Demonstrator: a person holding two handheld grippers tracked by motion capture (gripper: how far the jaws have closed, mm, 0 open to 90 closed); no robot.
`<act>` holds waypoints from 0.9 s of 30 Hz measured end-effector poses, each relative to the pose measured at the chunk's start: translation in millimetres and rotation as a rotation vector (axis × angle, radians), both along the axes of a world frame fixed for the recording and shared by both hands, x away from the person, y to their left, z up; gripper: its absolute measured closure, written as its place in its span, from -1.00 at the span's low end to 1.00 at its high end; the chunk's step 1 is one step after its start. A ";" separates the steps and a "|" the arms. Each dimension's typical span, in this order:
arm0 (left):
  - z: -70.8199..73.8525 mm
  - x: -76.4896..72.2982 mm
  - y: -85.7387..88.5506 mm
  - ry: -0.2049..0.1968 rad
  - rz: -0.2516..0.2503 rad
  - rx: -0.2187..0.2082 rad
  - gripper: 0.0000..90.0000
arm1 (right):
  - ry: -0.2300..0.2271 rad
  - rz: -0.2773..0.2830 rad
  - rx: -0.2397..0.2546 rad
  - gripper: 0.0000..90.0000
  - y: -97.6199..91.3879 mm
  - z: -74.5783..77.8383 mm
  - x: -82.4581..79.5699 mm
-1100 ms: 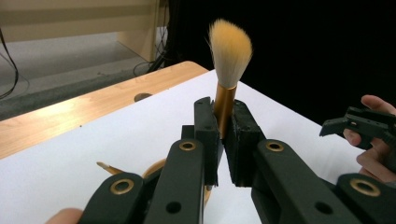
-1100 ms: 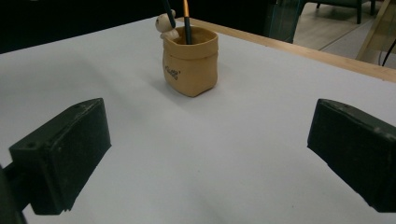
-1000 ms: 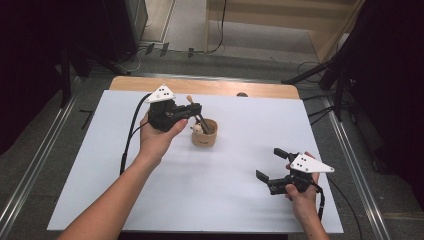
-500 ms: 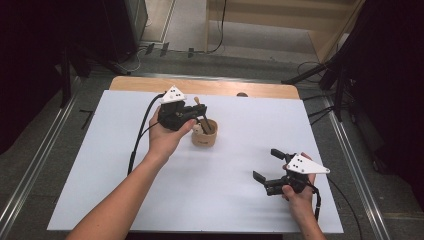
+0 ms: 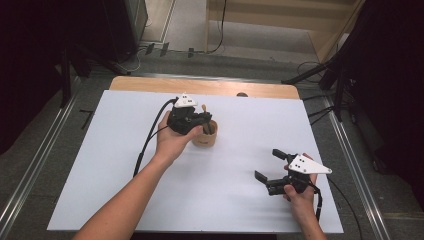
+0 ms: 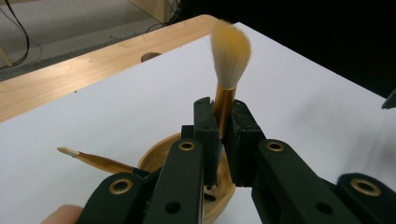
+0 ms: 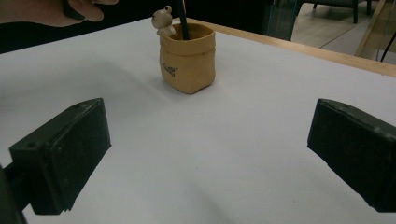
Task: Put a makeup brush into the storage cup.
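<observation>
- Left gripper [image 6: 223, 135]: jaws clamped on the gold ferrule of one makeup brush [image 6: 227, 65]; its cream bristle head stands upright above the jaw tips.
- The held brush's lower end descends into one tan pot [image 6: 161, 151] directly below the jaws.
- A second, thinner brush [image 6: 91, 158] rests in the same pot, leaning outward with its pale tip over the table surface. Brush count: two.
- In the high view, the left gripper [image 5: 200, 120] sits at the pot [image 5: 205, 139], near the middle of the white table [image 5: 100, 165].
- Right gripper [image 7: 205, 154]: jaws spread wide, nothing between them.
- In the right gripper view, the pot [image 7: 187, 58] carries one small bear figure [image 7: 163, 21] on its rim.
- In the high view, the right gripper [image 5: 270, 167] is well apart from the pot, near the front right corner.
</observation>
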State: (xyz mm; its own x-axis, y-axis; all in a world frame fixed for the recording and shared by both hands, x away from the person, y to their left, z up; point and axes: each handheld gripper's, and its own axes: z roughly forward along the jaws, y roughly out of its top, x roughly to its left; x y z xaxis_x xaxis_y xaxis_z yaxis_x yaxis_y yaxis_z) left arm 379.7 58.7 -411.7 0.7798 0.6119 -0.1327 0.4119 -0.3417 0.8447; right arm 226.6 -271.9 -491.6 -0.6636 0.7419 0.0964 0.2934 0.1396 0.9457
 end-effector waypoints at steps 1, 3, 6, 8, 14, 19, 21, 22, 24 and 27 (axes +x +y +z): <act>-0.7 0.4 0.0 0.008 -0.005 -0.002 0.87 | 0.000 0.000 0.000 -1.00 -0.2 0.4 -0.1; -2.3 1.4 -0.4 0.029 -0.022 -0.010 0.87 | 0.002 -0.004 0.003 -1.00 -0.5 0.7 -0.2; -2.8 2.3 -1.6 0.061 -0.010 -0.029 0.00 | 0.003 -0.003 0.005 -1.00 0.7 0.4 0.6; -2.9 1.3 -0.7 0.071 -0.013 -0.035 -0.67 | 0.002 -0.001 0.002 -1.00 1.4 0.2 1.5; 3.3 -6.1 10.7 0.029 -0.029 -0.085 -1.00 | 0.007 0.006 -0.001 -1.00 3.2 0.2 1.1; 7.3 -10.7 23.6 0.017 -0.009 -0.118 -1.00 | 0.007 -0.011 0.001 -1.00 -0.1 1.0 0.0; 7.2 -13.4 30.4 0.004 0.005 -0.128 -1.00 | 0.003 -0.018 0.000 -1.00 -1.8 1.1 -0.1; 7.2 -14.8 33.4 0.003 0.005 -0.131 -1.00 | 0.001 -0.022 -0.001 -1.00 -2.4 1.2 -0.1; 7.2 -17.6 39.0 -0.006 0.011 -0.137 -1.00 | 0.005 -0.028 0.001 -1.00 -2.6 1.5 -0.4; 7.5 -23.0 49.6 -0.020 0.014 -0.134 -1.00 | 0.001 -0.030 0.003 -1.00 -2.7 1.0 0.7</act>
State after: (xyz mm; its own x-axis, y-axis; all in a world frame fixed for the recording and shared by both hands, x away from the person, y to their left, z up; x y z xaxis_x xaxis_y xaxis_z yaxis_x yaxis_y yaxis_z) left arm 356.7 108.3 -404.2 0.7743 0.6008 -0.1989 0.3989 -0.2193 0.8904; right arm 227.3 -274.6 -490.7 -0.6411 0.7609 0.0995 0.2987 0.1280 0.9457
